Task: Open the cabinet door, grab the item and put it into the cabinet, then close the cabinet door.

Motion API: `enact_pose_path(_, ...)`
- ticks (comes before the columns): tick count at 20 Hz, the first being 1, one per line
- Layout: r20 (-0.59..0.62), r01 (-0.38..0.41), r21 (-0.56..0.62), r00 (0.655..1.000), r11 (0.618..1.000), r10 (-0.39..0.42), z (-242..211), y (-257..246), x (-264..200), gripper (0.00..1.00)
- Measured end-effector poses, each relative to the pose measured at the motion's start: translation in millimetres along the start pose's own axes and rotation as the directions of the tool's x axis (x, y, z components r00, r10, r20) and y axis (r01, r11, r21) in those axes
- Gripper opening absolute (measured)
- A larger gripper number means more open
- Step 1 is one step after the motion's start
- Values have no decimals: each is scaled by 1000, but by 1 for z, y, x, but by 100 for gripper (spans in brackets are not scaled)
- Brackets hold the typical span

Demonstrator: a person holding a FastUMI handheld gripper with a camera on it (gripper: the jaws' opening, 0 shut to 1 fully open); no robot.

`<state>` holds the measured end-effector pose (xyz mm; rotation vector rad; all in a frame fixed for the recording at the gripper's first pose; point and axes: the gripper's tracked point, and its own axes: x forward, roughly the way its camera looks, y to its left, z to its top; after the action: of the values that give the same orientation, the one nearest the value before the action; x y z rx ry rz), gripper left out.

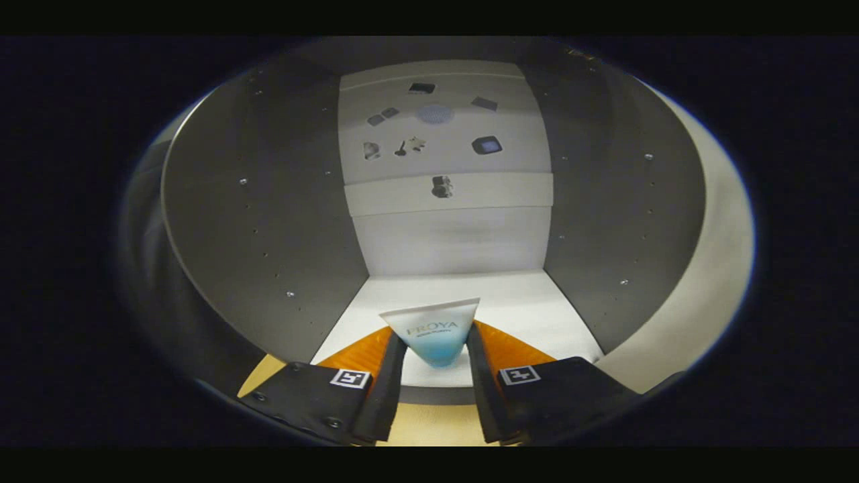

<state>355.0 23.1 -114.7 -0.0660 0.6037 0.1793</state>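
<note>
Between tongs [436,335]: tube [433,330] clamped, facing open cabinet [268,221].

The tube [435,332] is small and soft, white at its wide flat end and light blue lower down. The flat end points up and away, toward the back of the cabinet [268,221]. The tube sits between the two fingers of the gripper [436,349], and both fingers press on its sides. It is held just at the front edge of the cabinet, above the white floor inside. The cabinet is open. Its side walls are grey with small screws and holes. Its back wall is white with a few small dark shapes on it.
</note>
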Motion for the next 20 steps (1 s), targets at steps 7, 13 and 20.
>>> enact_pose_path(7,-88,5,-20,996,1000,-7,-13,4,43,57)
enact_pose_path(13,-98,10,-29,995,1000,-13,-17,1,47,77)
enact_pose_path(20,-22,-5,-49,1000,999,4,-5,14,14,97)
